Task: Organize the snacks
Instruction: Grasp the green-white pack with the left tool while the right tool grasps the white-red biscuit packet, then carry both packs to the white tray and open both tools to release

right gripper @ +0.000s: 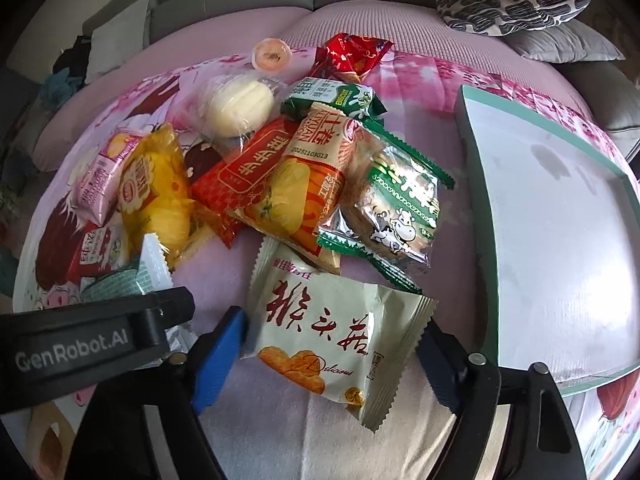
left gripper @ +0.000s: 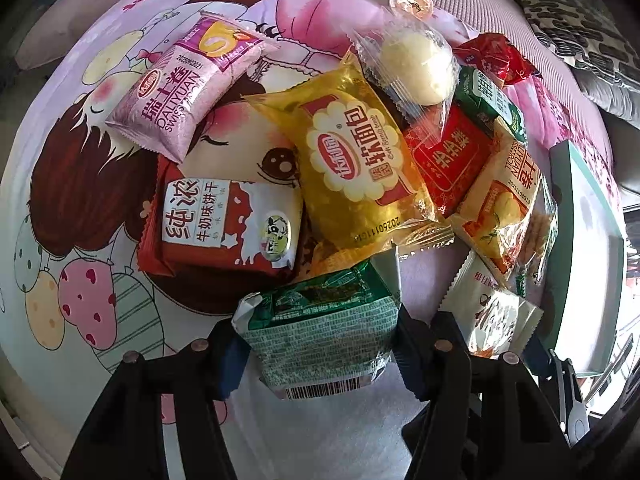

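A heap of wrapped snacks lies on a pink cartoon cloth [left gripper: 100, 184]. My left gripper [left gripper: 320, 360] points down over its near edge, both pads pressed on the sides of a green foil packet [left gripper: 320, 332] with a barcode. My right gripper [right gripper: 332, 352] has its blue pads [right gripper: 224, 352] against the edges of a pale packet with red characters [right gripper: 320, 336], which lies flat on the cloth. That same pale packet [left gripper: 492, 316] shows to the right in the left wrist view. The left gripper's black body [right gripper: 100, 332] sits left of it.
A white tray with a teal rim [right gripper: 560, 240] lies right of the heap. The heap holds a yellow bread packet [left gripper: 352, 168], a pink roll packet [left gripper: 180, 88], a red-and-white biscuit packet [left gripper: 224, 224] and a cow-print cookie pack [right gripper: 400, 208]. Pillows [right gripper: 512, 0] lie behind.
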A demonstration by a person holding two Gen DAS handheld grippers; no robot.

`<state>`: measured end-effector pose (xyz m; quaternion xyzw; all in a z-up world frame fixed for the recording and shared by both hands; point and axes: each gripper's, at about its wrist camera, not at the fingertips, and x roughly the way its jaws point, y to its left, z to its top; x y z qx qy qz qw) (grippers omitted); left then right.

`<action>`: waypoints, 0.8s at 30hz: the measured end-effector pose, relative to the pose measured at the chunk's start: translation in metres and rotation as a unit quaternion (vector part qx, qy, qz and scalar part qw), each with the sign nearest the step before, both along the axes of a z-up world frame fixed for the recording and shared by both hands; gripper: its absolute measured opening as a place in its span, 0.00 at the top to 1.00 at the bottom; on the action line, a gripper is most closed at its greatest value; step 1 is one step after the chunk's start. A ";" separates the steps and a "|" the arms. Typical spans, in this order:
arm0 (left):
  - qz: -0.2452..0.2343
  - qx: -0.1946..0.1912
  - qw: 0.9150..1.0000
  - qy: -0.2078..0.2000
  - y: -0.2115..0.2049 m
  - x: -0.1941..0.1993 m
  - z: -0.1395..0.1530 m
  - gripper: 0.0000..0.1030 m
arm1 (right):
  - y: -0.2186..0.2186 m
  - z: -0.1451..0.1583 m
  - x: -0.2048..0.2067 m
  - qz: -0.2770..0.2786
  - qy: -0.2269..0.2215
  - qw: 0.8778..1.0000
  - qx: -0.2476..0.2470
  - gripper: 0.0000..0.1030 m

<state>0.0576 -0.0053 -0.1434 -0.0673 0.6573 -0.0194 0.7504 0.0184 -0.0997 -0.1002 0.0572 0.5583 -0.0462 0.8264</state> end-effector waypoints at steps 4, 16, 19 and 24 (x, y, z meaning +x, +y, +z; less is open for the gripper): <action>0.004 -0.007 1.000 0.001 -0.001 -0.003 -0.007 0.41 | -0.006 0.004 -0.003 -0.004 -0.002 1.000 0.010 0.34; 0.001 -0.035 0.999 -0.002 0.014 -0.017 0.014 0.42 | -0.018 0.015 -0.010 -0.021 -0.007 0.999 0.031 0.47; 0.002 -0.040 0.999 -0.006 0.021 -0.021 0.020 0.42 | -0.025 0.024 -0.019 -0.026 -0.016 0.999 0.041 0.47; 0.000 -0.042 0.999 -0.030 0.027 -0.027 0.034 0.42 | -0.031 0.045 -0.031 -0.032 -0.045 0.997 0.054 0.47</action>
